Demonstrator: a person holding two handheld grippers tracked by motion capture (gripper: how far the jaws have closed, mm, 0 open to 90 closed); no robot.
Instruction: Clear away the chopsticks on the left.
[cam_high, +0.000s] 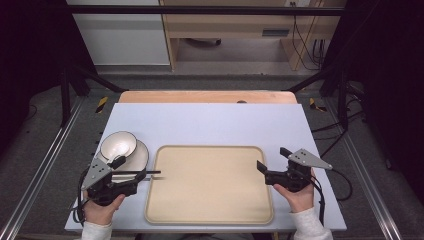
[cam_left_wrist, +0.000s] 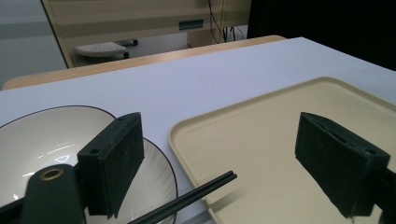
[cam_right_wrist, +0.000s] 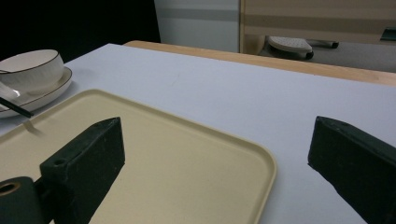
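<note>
Nearest the lens, the left gripper (cam_left_wrist: 219, 163) holds its two black jaws spread wide with nothing between them, poised low above the near left corner of the shallow beige plastic tray (cam_left_wrist: 280, 130). Just below it, a pair of slim black chopsticks (cam_left_wrist: 196, 196) rests across the rim of the flat white plate with a dark edge (cam_left_wrist: 156, 163), their tips reaching over the tray's lip. On that plate sits a round white ceramic bowl with a dark rim (cam_high: 118, 144), left of the tray on the pale lilac table (cam_high: 210, 120). The right gripper (cam_right_wrist: 215, 158) likewise stands open and empty beside the tray's right edge. Both seem parked flanking the tray, probably ready to move the tableware onto it, chopsticks first since they lie closest.
</note>
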